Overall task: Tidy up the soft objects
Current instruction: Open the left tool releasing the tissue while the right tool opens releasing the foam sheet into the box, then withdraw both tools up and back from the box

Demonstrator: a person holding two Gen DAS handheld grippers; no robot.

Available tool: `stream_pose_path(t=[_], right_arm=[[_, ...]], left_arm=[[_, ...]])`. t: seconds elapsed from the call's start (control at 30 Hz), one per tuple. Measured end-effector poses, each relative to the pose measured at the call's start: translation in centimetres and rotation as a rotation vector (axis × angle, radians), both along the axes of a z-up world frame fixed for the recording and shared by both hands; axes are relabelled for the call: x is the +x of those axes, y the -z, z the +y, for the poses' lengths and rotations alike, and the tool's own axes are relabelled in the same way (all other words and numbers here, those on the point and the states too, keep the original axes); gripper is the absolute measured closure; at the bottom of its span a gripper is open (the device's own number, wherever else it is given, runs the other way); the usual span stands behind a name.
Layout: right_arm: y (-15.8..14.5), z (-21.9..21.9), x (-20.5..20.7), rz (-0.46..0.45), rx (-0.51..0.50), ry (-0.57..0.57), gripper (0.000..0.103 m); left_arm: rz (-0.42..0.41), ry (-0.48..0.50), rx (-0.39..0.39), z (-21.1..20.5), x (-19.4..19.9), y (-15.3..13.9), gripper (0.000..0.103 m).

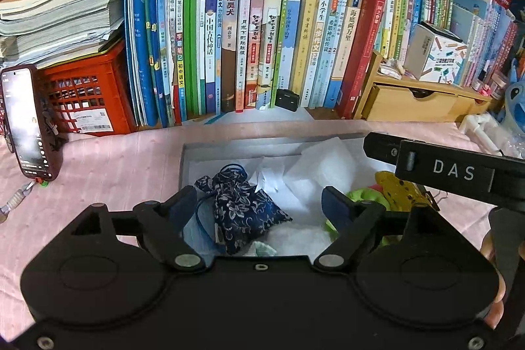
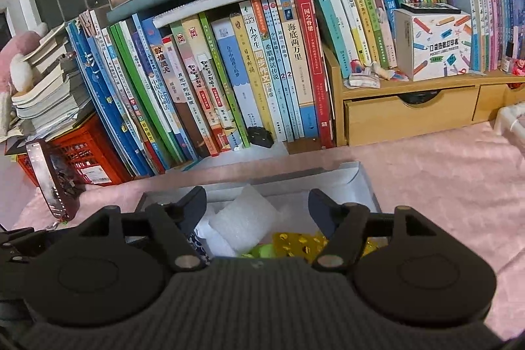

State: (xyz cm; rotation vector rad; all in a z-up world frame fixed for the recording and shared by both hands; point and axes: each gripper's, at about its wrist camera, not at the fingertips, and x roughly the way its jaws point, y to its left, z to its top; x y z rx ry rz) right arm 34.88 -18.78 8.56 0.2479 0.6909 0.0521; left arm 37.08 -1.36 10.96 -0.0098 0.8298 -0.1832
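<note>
Our left hand-held gripper [image 1: 259, 205] hangs wide open over the blue flowered cloth pouch [image 1: 244, 212] in the grey box [image 1: 184, 159]; we think it is soft and light, so pinch its fat middle.

Left wrist view sits low and close over the grey box [image 1: 185, 159], looking forward along its fingers at the bookshelf row [image 1: 256, 31]; right gripper body crosses its right edge. Right wrist view looks the same way, tilted, close above that box [image 2: 364, 182]. Both share box, books [image 2: 229, 77], red crate [image 1: 82, 97] [image 2: 82, 159], wooden drawer unit [image 1: 413, 100] [image 2: 410, 113], pink cloth [image 1: 115, 159] [image 2: 443, 179].
</note>
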Motion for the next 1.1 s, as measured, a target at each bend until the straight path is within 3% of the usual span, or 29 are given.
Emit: stream_pose_path(t=[0.5,0.8,1.1], right_arm=[[-2.4,-0.6,-5.0,-0.072,-0.045,-0.055,0.011],[-4.0,-0.4,-8.4,-0.149,-0.089,-0.1,0.0],[-4.5,-0.9,-11.0,-0.179,-0.088,-0.101,0.0]], left_arm=[[-0.079,-0.031,0.003,0.9,-5.0,-2.1,0.014],[-0.125,0.016,0.023,0.6,-8.7,-3.0,0.011],[-0.13,0.046,0.027,0.0,-12.2,-3.0,0.011]])
